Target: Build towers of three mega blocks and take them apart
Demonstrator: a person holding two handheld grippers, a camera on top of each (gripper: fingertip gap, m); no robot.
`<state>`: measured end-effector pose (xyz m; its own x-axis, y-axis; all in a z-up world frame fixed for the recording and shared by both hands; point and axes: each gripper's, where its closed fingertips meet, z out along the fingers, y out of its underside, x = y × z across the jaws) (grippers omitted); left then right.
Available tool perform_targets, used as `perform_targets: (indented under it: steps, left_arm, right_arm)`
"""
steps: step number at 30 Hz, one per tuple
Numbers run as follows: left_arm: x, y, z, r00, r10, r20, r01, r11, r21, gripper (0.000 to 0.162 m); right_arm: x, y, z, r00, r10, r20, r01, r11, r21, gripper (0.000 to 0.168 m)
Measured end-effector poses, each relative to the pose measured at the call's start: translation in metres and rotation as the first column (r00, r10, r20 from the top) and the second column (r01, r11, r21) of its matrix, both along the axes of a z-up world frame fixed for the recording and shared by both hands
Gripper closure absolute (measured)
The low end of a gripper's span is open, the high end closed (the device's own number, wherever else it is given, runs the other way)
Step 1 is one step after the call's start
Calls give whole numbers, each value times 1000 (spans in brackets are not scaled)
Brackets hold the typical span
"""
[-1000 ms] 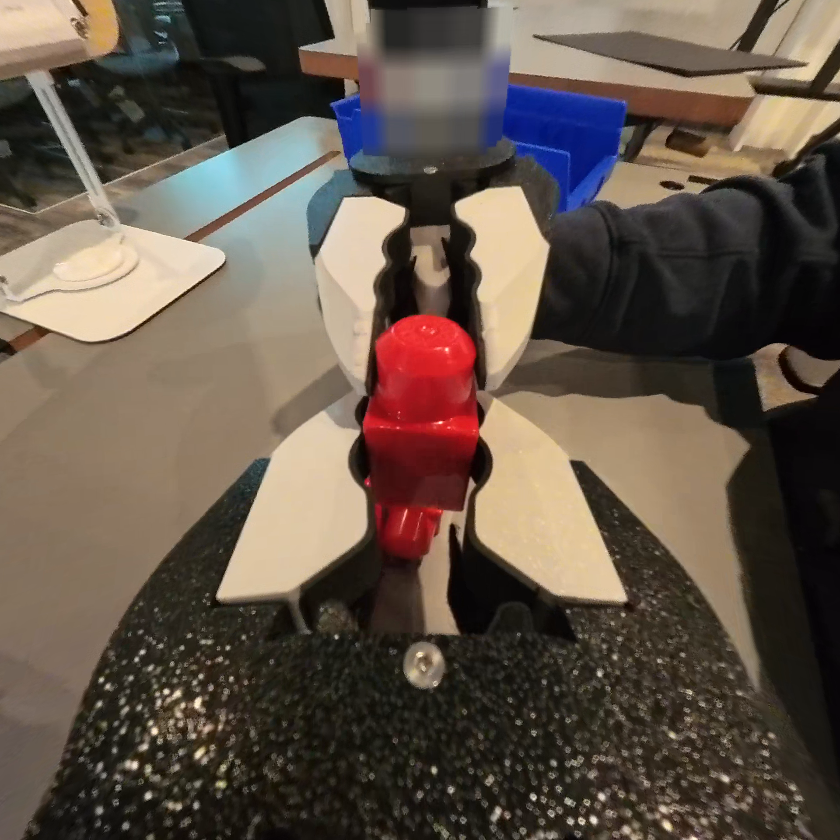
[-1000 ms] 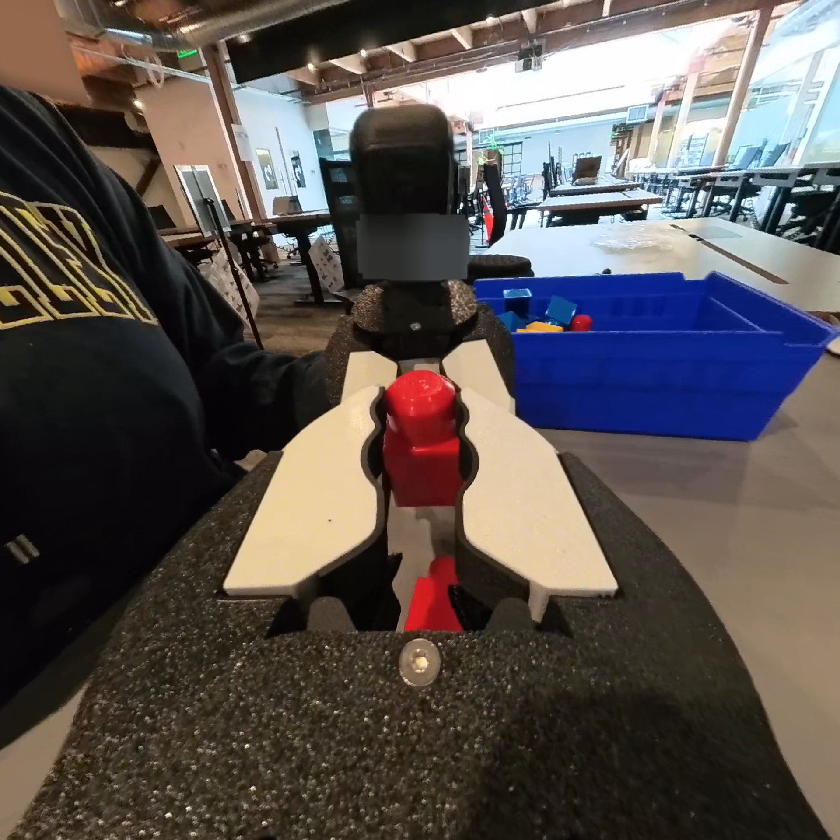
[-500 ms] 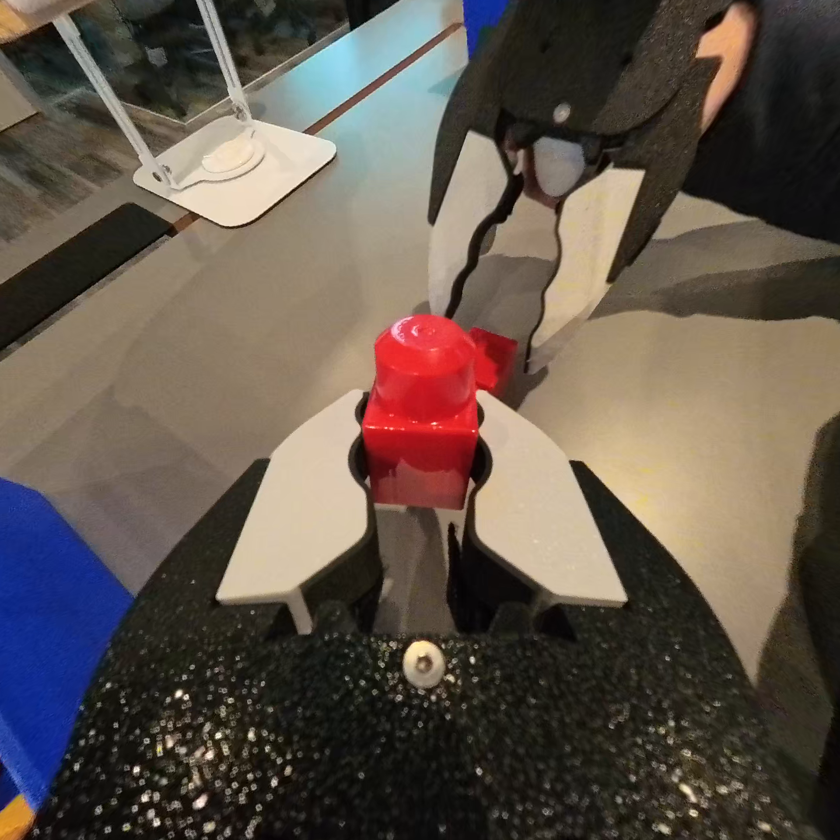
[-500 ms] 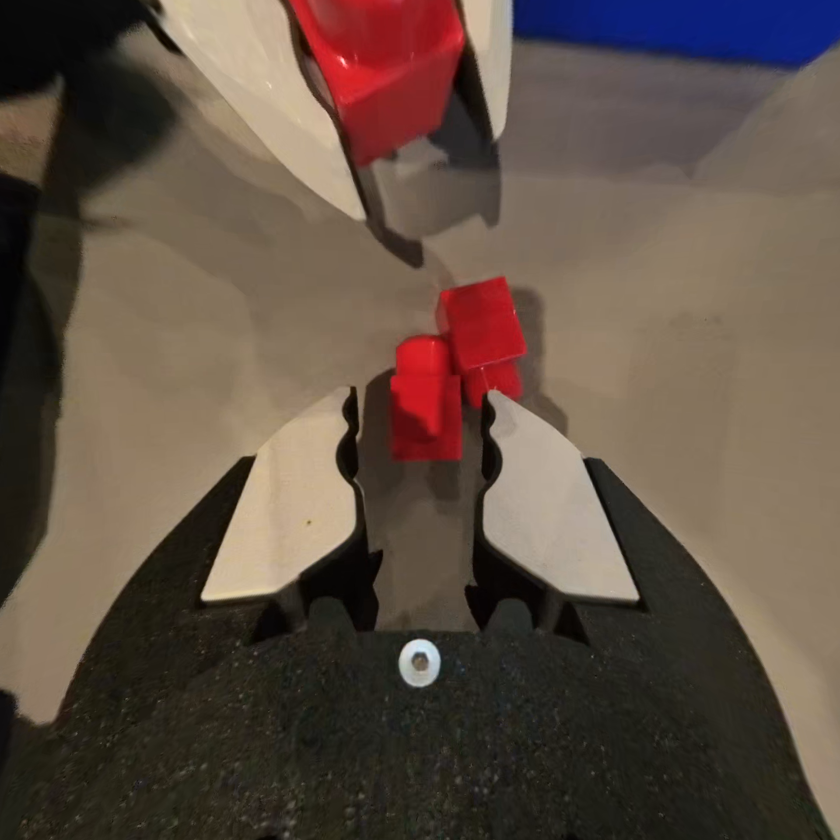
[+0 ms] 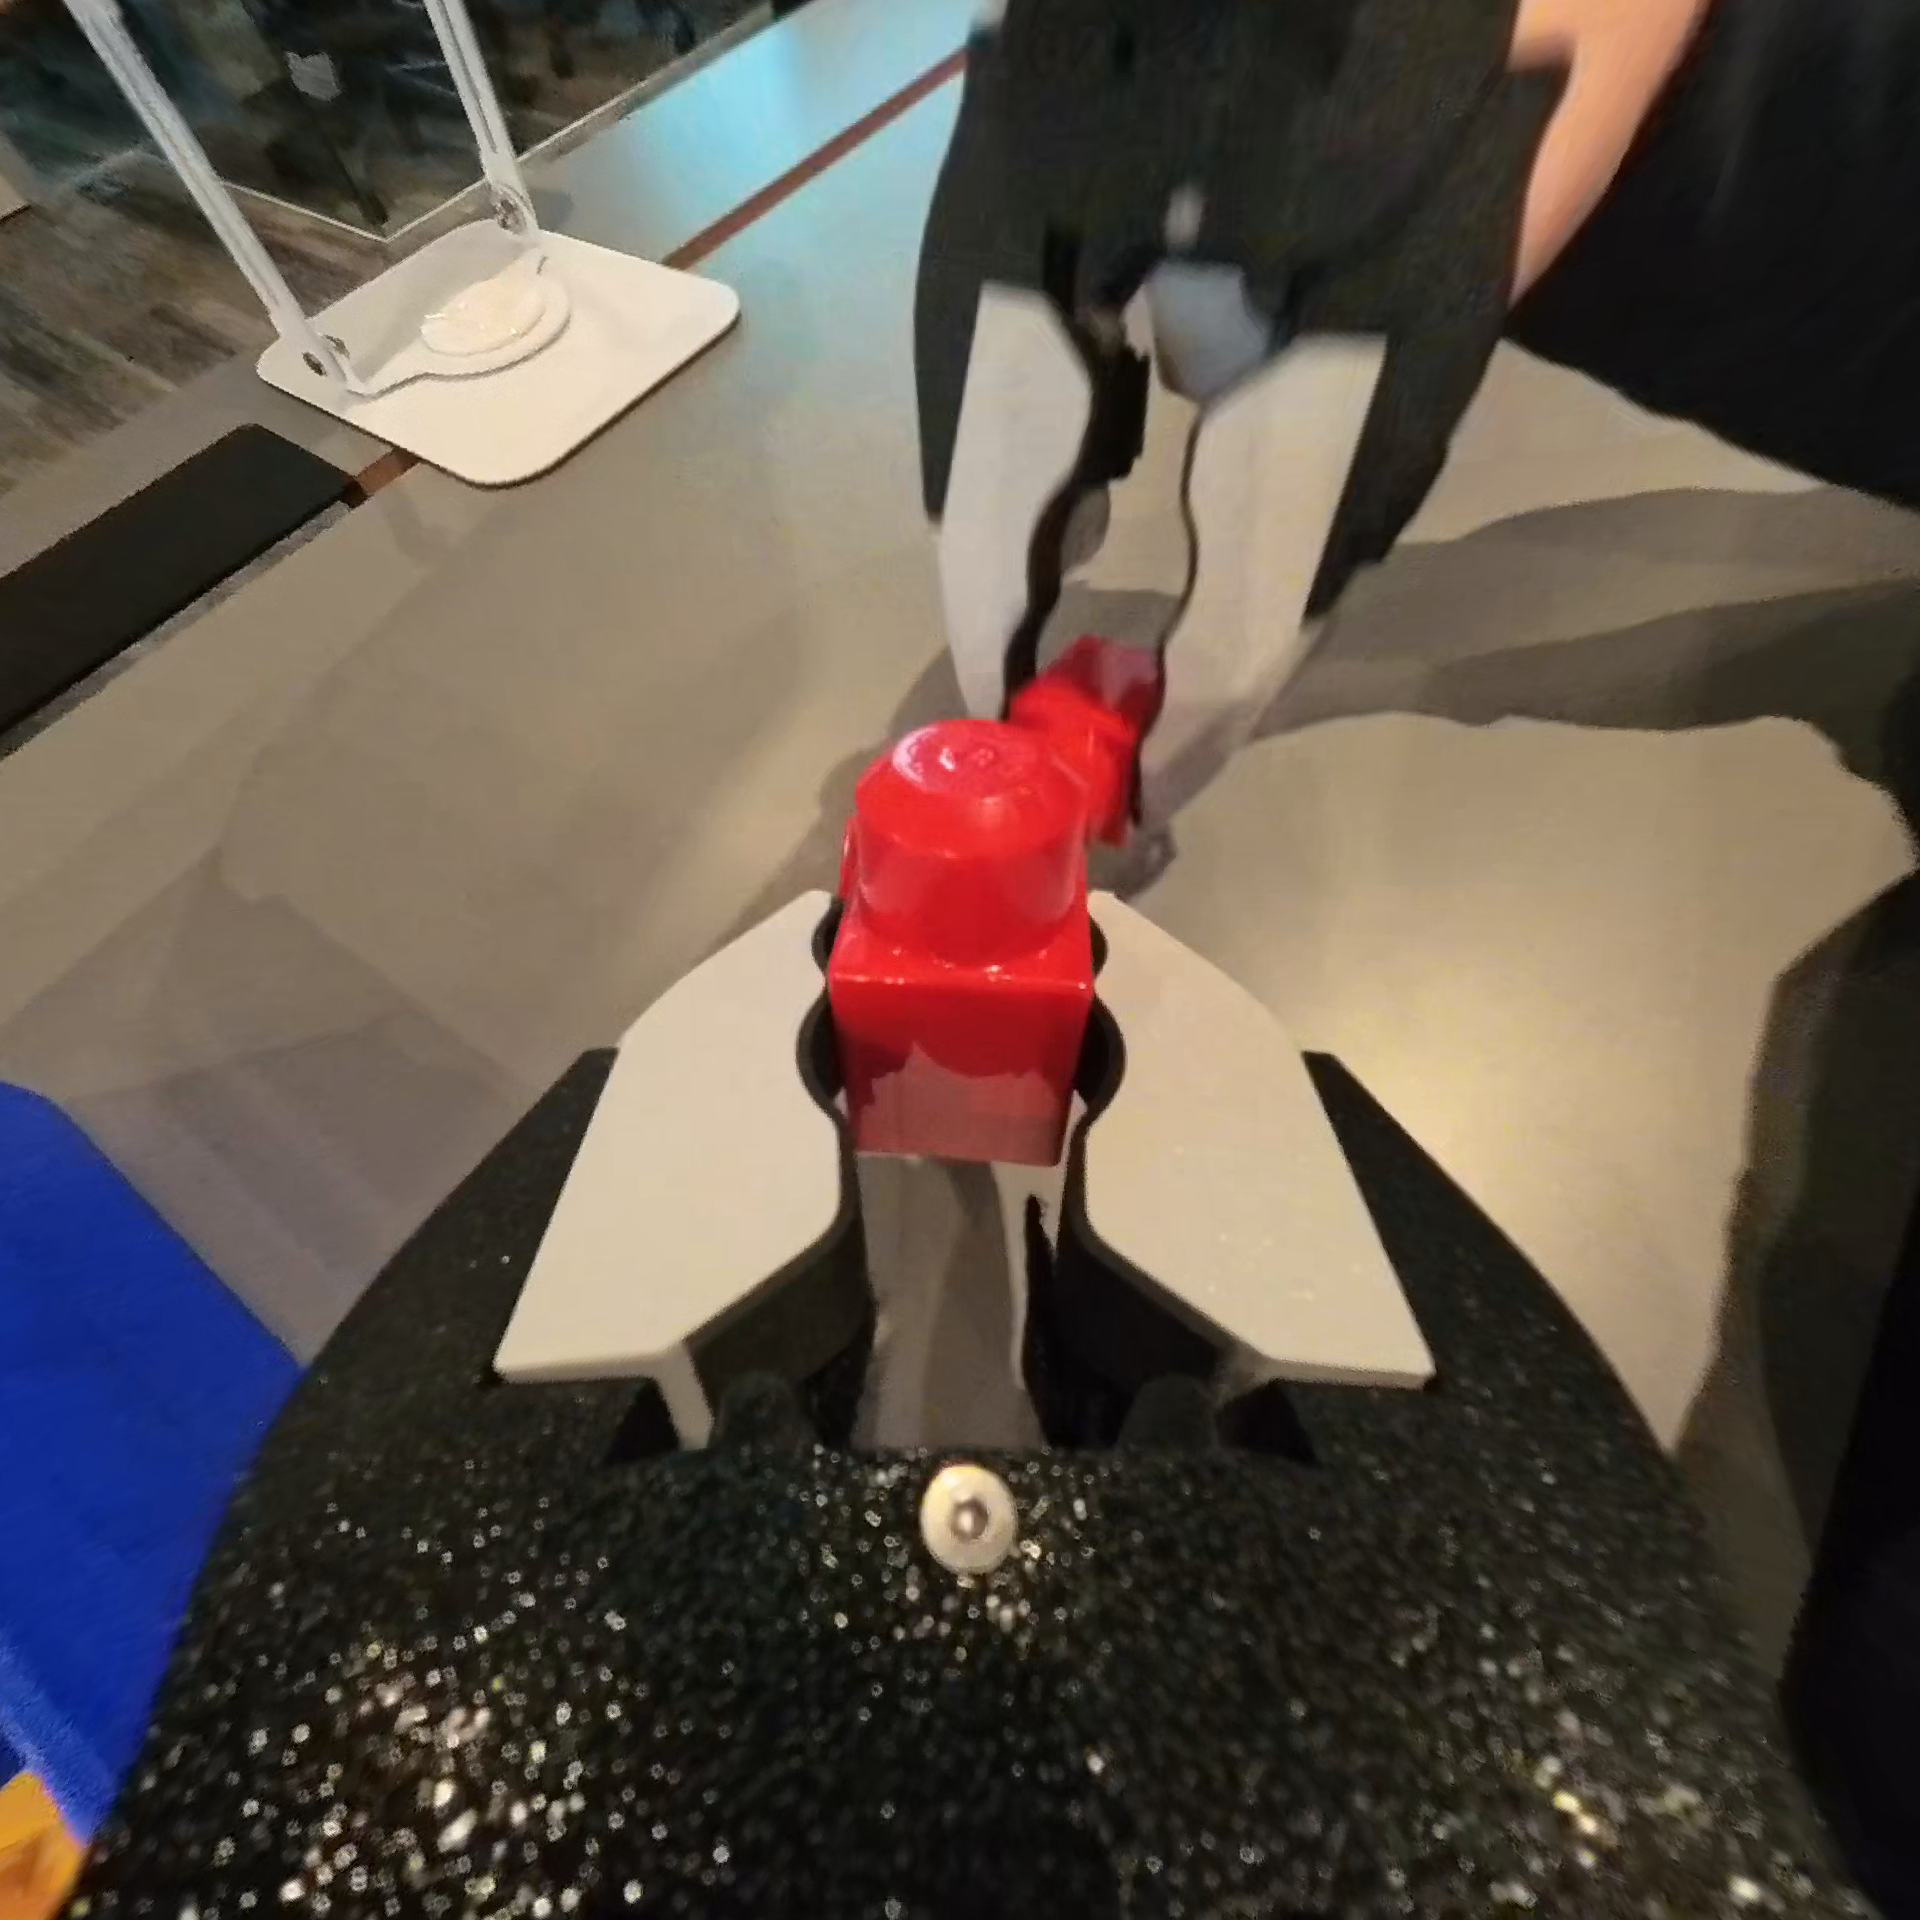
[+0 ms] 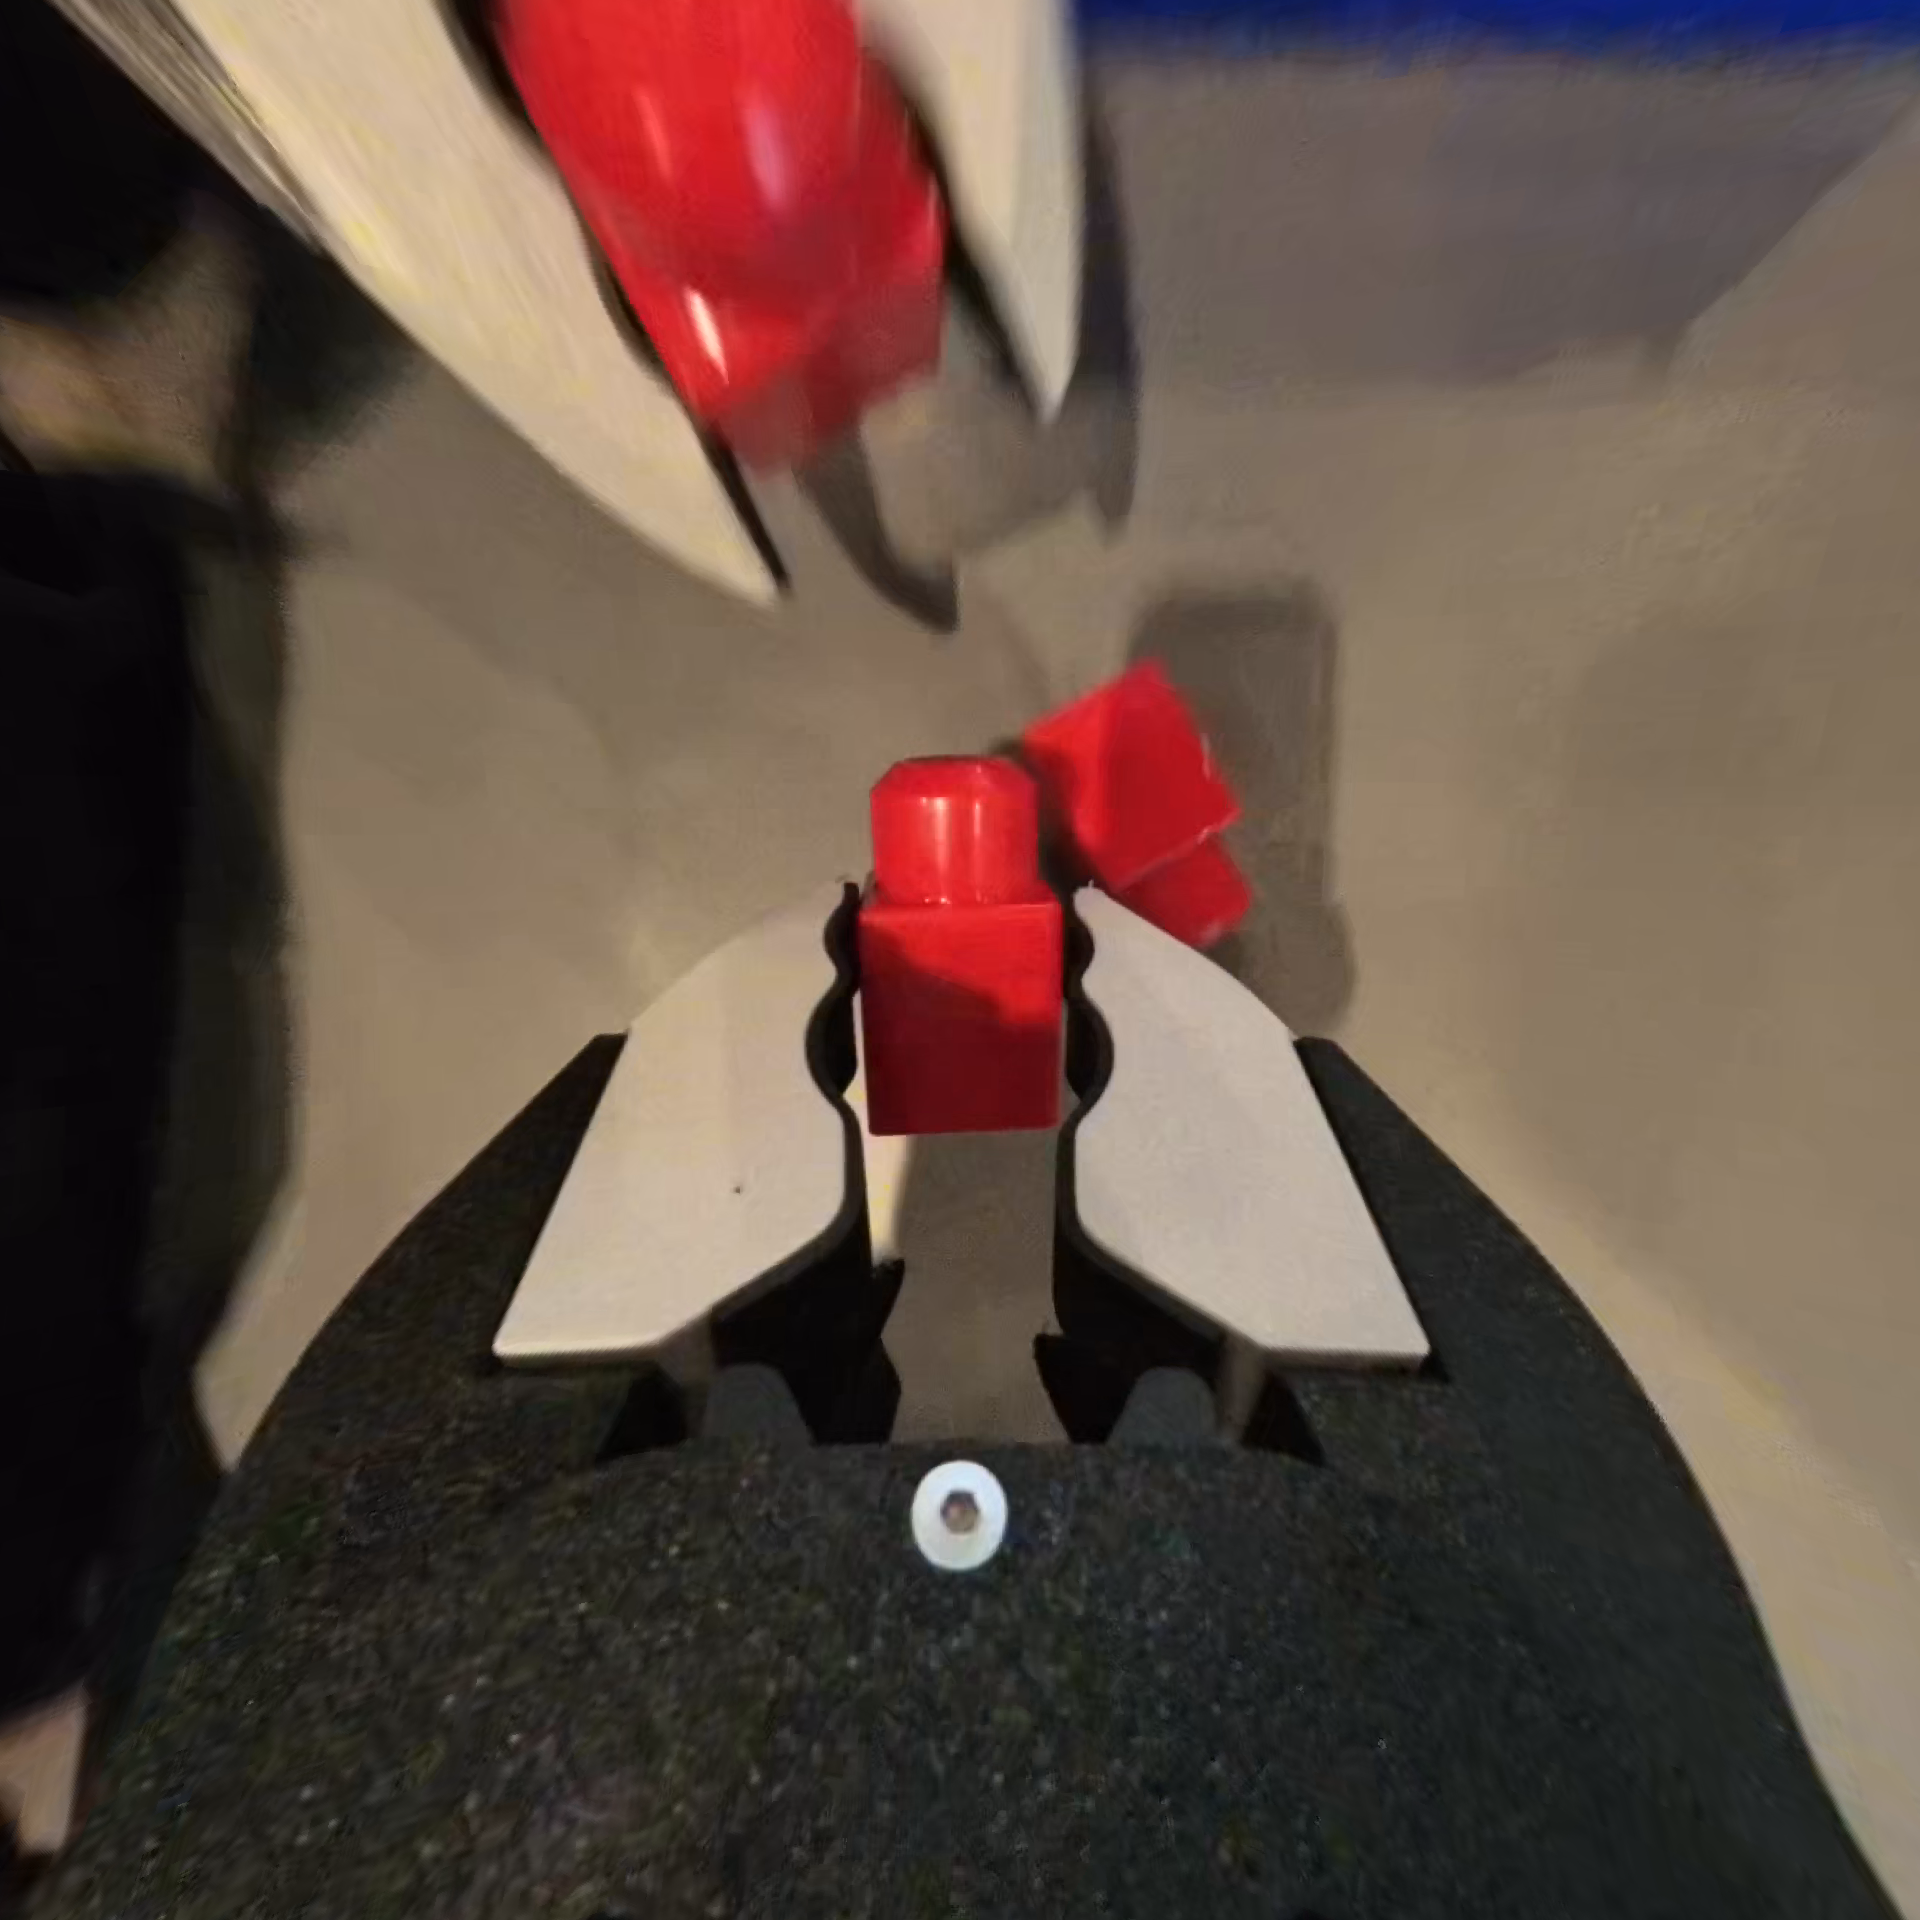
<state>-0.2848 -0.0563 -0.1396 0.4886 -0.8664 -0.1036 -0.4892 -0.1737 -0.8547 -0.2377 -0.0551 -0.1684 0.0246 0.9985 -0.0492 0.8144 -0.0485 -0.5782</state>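
Sitting between the right tongs [image 6: 961,997], a red block [image 6: 961,1023] lies on the grey worktop [image 6: 1558,831] with its stud pointing far, away from the wrist, so its long axis runs along the fingers; the white fingers [image 6: 707,1132] flank its sides closely, but whether they are clenched on it or merely touching I cannot tell; a second red block [image 6: 1138,800] lies tipped just beside it, to the far right, stud toward the near right; the left tongs [image 5: 961,1008] are clenched on a third red block [image 5: 961,935], held clear of the worktop, stud pointing away from that wrist and toward the two below; in my judgement the right tongs are the nearer to the worktop pair, and the coming move turns on that alignment; a blue bin [image 5: 94,1403] edges the near left of the left wrist view.
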Motion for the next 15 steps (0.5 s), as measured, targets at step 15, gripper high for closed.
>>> perform_targets:
  steps: [15]
  left_arm:
    - [62,-23,19,941,-215,262,243,967,-78,121]
  right_arm:
    - [-29,-28,126,418,-40,-907,-106,990,-93,133]
